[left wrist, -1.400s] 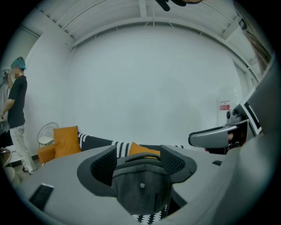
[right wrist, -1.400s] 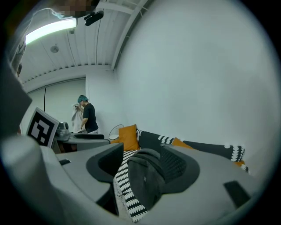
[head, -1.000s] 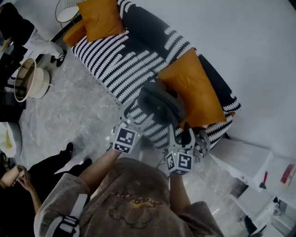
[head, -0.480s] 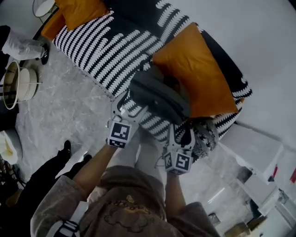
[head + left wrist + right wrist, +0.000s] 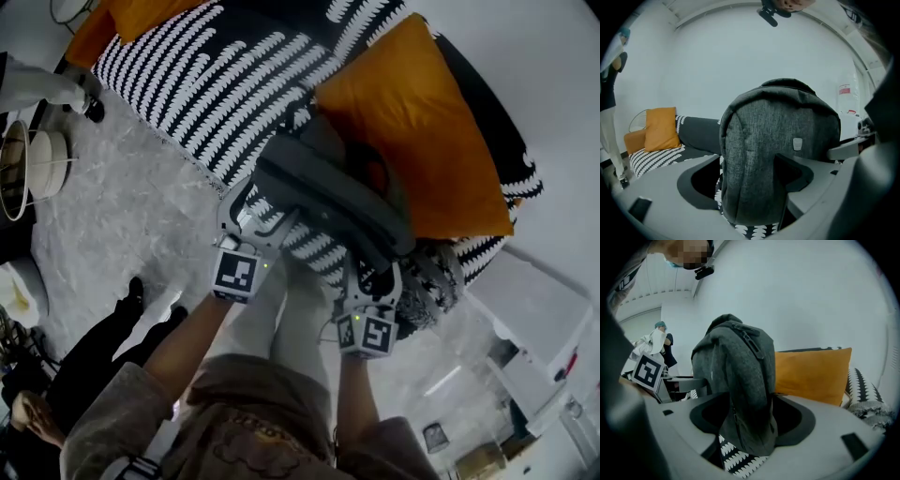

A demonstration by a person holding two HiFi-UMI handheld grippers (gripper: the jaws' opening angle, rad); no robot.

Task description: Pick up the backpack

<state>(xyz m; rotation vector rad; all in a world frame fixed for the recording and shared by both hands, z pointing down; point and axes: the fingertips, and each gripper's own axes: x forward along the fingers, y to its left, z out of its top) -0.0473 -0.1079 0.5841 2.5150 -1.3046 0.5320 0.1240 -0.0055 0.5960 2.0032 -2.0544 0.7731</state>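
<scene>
A grey fabric backpack (image 5: 328,192) stands on the black-and-white striped sofa (image 5: 187,94), leaning against an orange cushion (image 5: 422,122). My left gripper (image 5: 255,208) is at the backpack's left end, its fingers spread wide. In the left gripper view the backpack (image 5: 778,150) fills the gap between the jaws of the left gripper (image 5: 750,173). My right gripper (image 5: 373,272) is at the near right side. Its jaws are opening, with the backpack's zipped edge (image 5: 740,380) hanging between them; the right gripper (image 5: 747,420) does not visibly clamp it.
A second orange cushion (image 5: 661,126) lies at the sofa's far end. Round white stands (image 5: 33,164) sit on the marble floor at left. A person's dark legs and shoes (image 5: 131,300) are nearby. White boxes (image 5: 534,309) stand right of the sofa. Another person (image 5: 661,341) stands behind.
The head camera and both grippers have sunk toward the sofa, so the backpack and cushion look larger. The grippers now sit lower along the backpack's sides.
</scene>
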